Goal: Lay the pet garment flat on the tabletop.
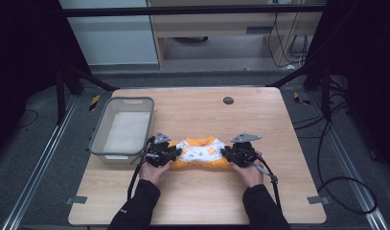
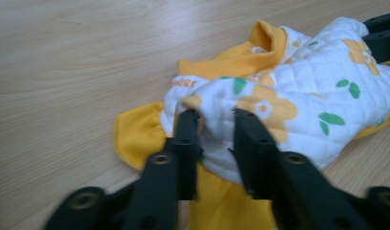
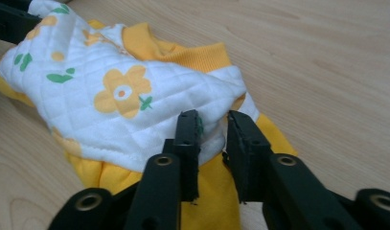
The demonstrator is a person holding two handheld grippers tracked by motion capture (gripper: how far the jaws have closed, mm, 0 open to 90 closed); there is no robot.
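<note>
Closest to you in the left gripper view, your left gripper point(image 2: 215, 120) has its two black jaws drawn narrow on a fold of the quilted garment point(image 2: 298, 105), the white flowered cloth bunched between them. In the right gripper view, your right gripper point(image 3: 212, 122) does the same at the opposite end, its jaws pinching the white quilted edge with yellow fabric lying just beneath them. The garment, white with yellow flowers, green leaves and yellow trim, stretches between your two grippers and rests on the wooden table point(image 1: 197, 201). From above, your left hand point(image 1: 153, 171) and right hand point(image 1: 249, 173) sit just behind the grippers. Just beyond and outward of your left gripper, a grey basket point(image 1: 97, 132) stands on the table, apart from the garment.
</note>
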